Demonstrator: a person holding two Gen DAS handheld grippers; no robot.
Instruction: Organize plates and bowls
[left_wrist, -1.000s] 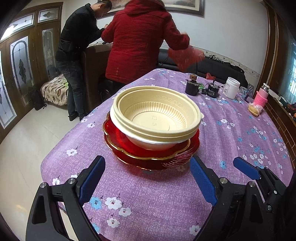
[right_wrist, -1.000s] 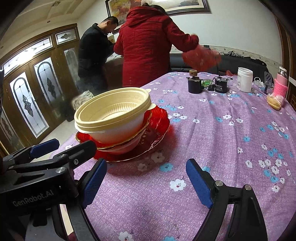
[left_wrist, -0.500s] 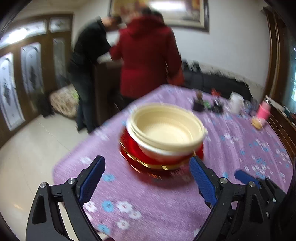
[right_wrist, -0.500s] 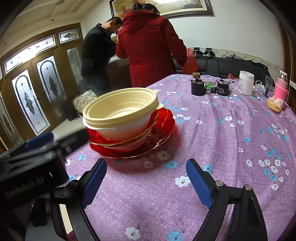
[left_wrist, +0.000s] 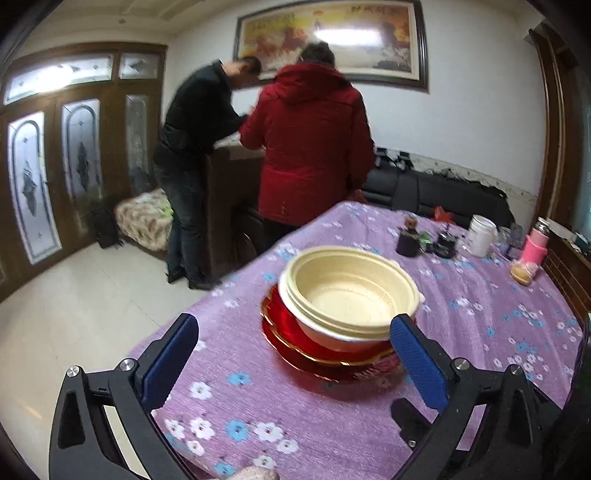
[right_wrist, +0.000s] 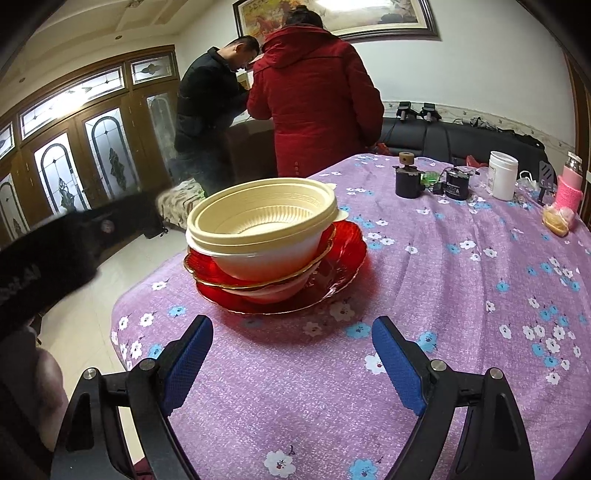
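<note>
- The cream bowls (right_wrist: 266, 218) are sitting nested one inside another, and under them a white bowl (right_wrist: 269, 258) is resting in the red plates (right_wrist: 347, 258) with gold rims — all one pile near the left edge of the table (right_wrist: 443, 295), on its purple flowered cloth.
- The left gripper (left_wrist: 295, 354) is hovering above the table just short of the pile, its blue fingers (left_wrist: 170, 354) spread wide and gripping nothing; the right-hand pad is overlapping the pile's rim in the left wrist view, but whether it is touching I cannot tell.
- The right gripper (right_wrist: 291, 354) is hanging in front of the pile, near but apart from it, fingers likewise released and empty.
- Judging by this, the stacking is looking finished — no loose plate or bowl is showing elsewhere on the cloth.
- What is remaining, if anything, is probably only drawing both grippers away, or straightening the pile, which is leaning a little.
- Jars, a white tub (right_wrist: 501, 175) and a pink bottle (right_wrist: 569, 184) are standing at the far end, well apart from the pile.
</note>
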